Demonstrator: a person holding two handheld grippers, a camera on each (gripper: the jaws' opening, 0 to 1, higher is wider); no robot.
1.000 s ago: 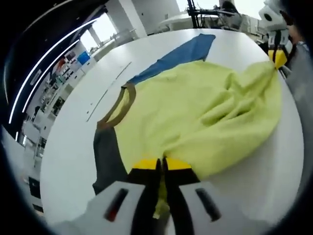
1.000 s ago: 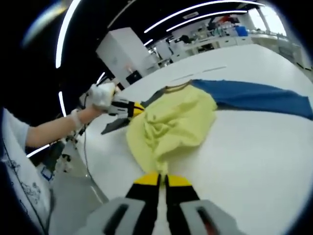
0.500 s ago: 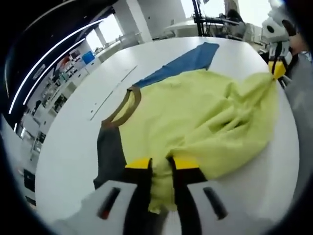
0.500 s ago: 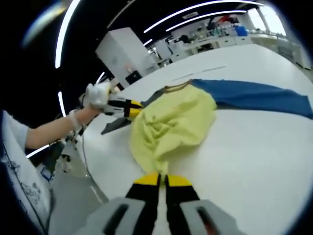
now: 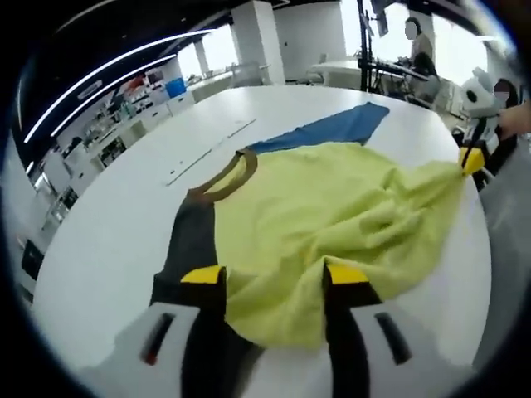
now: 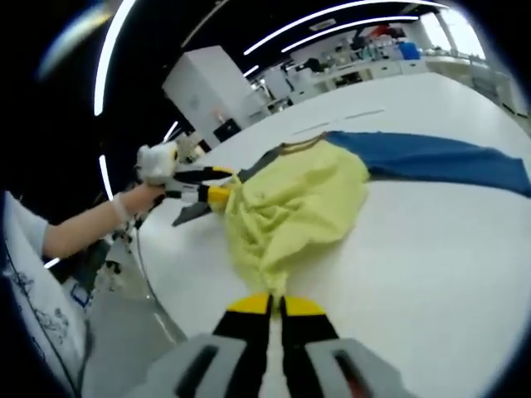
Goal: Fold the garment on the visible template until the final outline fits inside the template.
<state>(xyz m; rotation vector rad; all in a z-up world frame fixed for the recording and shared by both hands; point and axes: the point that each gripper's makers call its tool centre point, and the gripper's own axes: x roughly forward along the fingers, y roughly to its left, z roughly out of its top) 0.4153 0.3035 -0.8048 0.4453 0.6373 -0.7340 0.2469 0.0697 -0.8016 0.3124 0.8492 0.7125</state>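
We are holding the left claw (image 5: 274, 282) released, its jaws spread over the yellow shirt (image 5: 332, 215) bunched near the white table (image 5: 108, 232) edge. Our right claw (image 6: 275, 304) is gripping the shirt's hem, beside the blue template (image 6: 431, 157).

My two grey handheld grippers (image 5: 274, 286) (image 6: 274, 305) carry black jaws capped in yellow, one gripped in my white glove (image 6: 156, 162) below a white printed sleeve (image 6: 21, 274).
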